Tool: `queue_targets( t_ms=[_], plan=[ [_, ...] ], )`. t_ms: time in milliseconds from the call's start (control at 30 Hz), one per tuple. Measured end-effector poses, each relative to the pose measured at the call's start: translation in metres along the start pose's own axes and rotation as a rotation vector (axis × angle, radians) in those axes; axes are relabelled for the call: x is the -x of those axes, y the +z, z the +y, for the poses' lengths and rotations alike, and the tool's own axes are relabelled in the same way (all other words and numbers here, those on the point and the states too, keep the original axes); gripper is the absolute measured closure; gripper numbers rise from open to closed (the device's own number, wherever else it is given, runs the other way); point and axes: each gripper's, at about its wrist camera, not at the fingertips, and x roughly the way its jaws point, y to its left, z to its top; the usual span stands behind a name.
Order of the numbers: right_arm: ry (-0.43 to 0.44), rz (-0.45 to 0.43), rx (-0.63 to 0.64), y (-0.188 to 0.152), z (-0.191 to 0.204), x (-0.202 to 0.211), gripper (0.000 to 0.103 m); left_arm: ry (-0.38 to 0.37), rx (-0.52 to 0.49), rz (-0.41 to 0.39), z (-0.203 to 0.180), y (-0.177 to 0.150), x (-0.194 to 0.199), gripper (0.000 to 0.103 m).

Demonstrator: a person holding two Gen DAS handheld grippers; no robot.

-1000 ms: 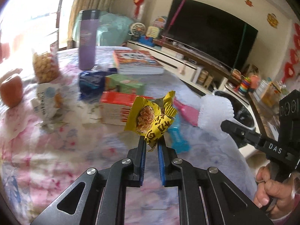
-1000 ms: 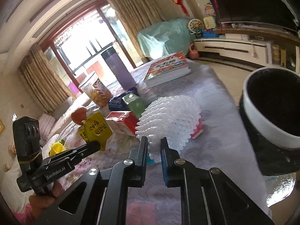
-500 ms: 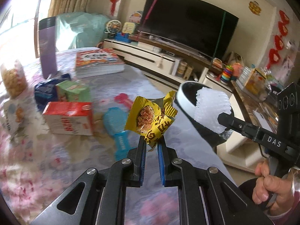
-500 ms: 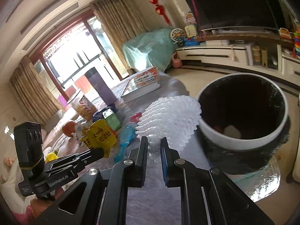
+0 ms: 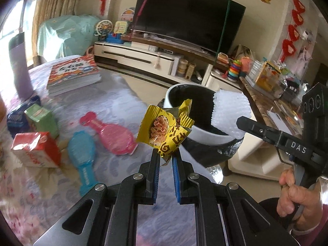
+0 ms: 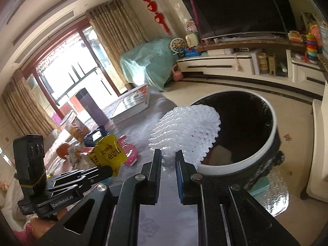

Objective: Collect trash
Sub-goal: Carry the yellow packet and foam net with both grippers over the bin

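Observation:
My left gripper (image 5: 165, 155) is shut on a yellow snack wrapper (image 5: 164, 131) and holds it up near the rim of a round bin (image 5: 207, 135) with a white rim and a black liner. My right gripper (image 6: 168, 157) is shut on a white foam fruit net (image 6: 186, 131) and holds it over the near edge of the bin (image 6: 264, 149). The net (image 5: 230, 112) and the right gripper (image 5: 242, 123) show at the right of the left wrist view. The wrapper (image 6: 109, 153) and the left gripper (image 6: 108, 170) show at the left of the right wrist view.
On the cloth-covered table lie a pink pouch (image 5: 114, 137), a blue pouch (image 5: 82, 153), a red carton (image 5: 34, 149), a green carton (image 5: 41, 119), books (image 5: 71, 75) and a purple bottle (image 5: 19, 63). The bin stands off the table's right edge. A TV cabinet (image 6: 246, 63) is behind.
Both grippers swung right from over the table toward the bin, each keeping its hold. The foam net is now over the bin's rim and the wrapper is close beside it.

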Motion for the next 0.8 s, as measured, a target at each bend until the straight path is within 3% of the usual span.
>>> queue_targets(
  t_ms=[800],
  plan=[
    [-0.063,0.01,-0.035,0.021,-0.049,-0.004,0.089,-0.039,-0.12,0.04,-0.048,0.046,-0.072,0.091]
  ],
)
